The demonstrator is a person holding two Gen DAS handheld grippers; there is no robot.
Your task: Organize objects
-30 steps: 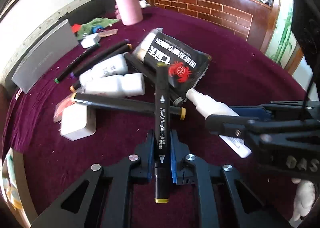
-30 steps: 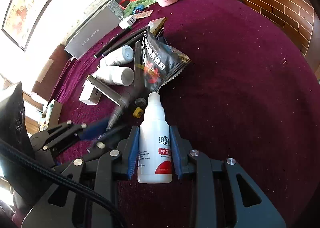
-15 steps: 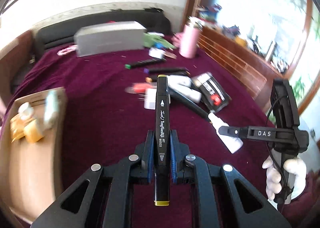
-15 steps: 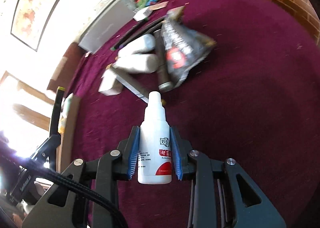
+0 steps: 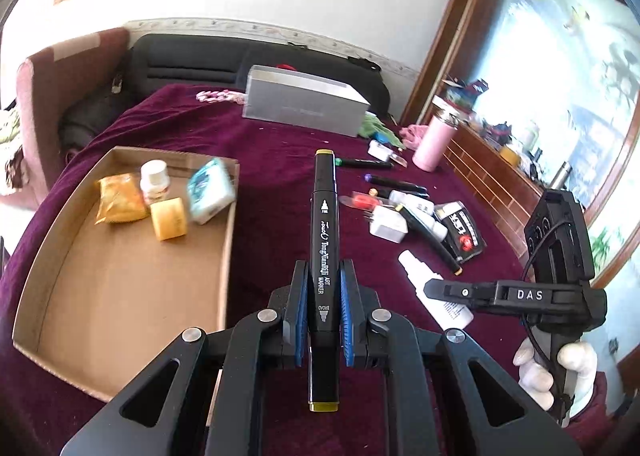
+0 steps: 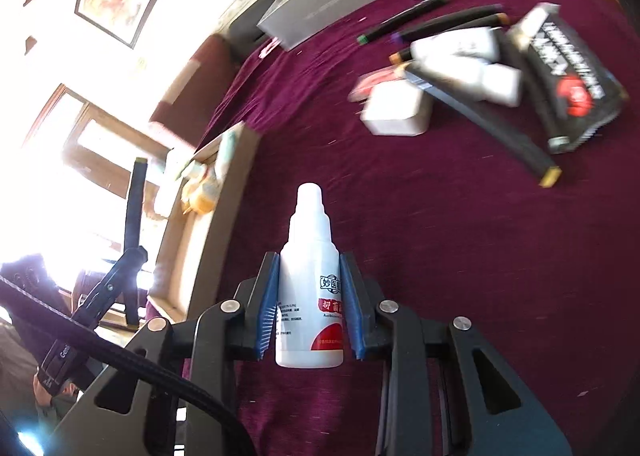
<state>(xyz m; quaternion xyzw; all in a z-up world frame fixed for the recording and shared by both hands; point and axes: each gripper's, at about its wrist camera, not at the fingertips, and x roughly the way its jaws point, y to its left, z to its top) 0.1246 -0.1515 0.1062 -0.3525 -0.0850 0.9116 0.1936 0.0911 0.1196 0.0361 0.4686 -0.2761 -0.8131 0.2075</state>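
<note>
The left tongs (image 5: 323, 320) clamp a black art marker (image 5: 323, 240) that points toward twelve o'clock over the maroon bench (image 5: 280, 159). A cardboard tray (image 5: 120, 276) lies at nine o'clock of the marker, with a yellow packet (image 5: 118, 197), a small jar (image 5: 154, 179) and a teal pack (image 5: 210, 191) at its far end. The right tongs (image 6: 310, 312) grip a white dropper bottle (image 6: 310, 288). The remaining markers, bottles and a black snack bag (image 5: 462, 230) sit in a heap at two o'clock.
</note>
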